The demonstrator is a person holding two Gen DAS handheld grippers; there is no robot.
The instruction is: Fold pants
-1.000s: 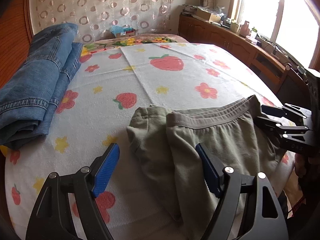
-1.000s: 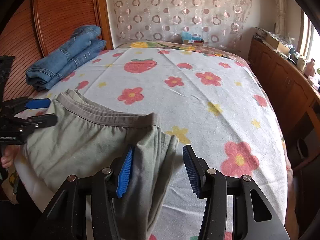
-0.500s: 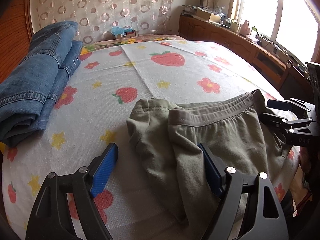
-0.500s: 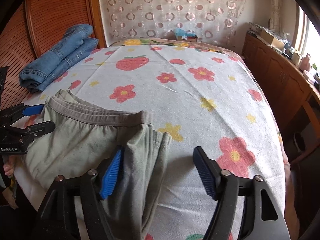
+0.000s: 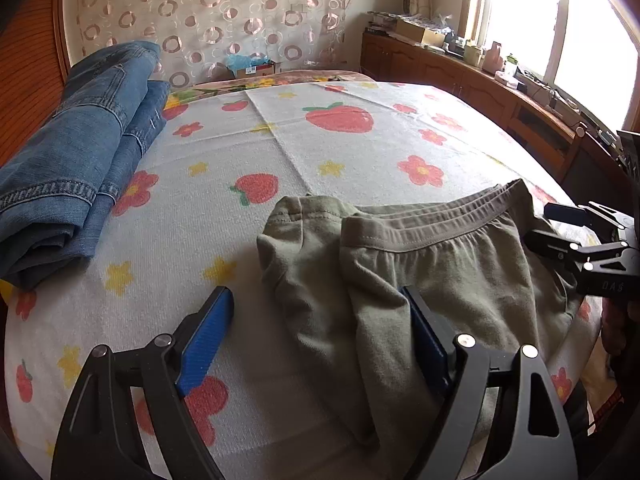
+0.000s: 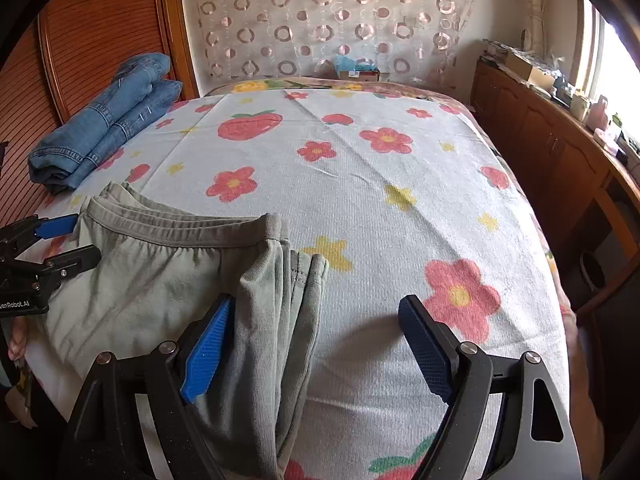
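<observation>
Olive-green pants [image 5: 432,264] lie folded at the near edge of the bed, waistband away from me, lower part hanging over the edge; they also show in the right wrist view [image 6: 168,276]. My left gripper [image 5: 320,336] is open and empty, straddling the pants' left folded edge. My right gripper [image 6: 316,344] is open wide and empty over the pants' right folded edge. Each gripper also shows in the other's view: the right one [image 5: 560,228], the left one [image 6: 60,240].
The bed [image 6: 400,168] has a white cover with strawberries and flowers. Folded blue jeans [image 5: 72,160] lie at the far left by a wooden headboard [image 6: 100,40]. A wooden cabinet [image 6: 560,152] with clutter runs along the right under a window.
My right gripper has opened wider and let go of the pants' folded edge. Both grippers have drawn back a little. The pants lie still.
</observation>
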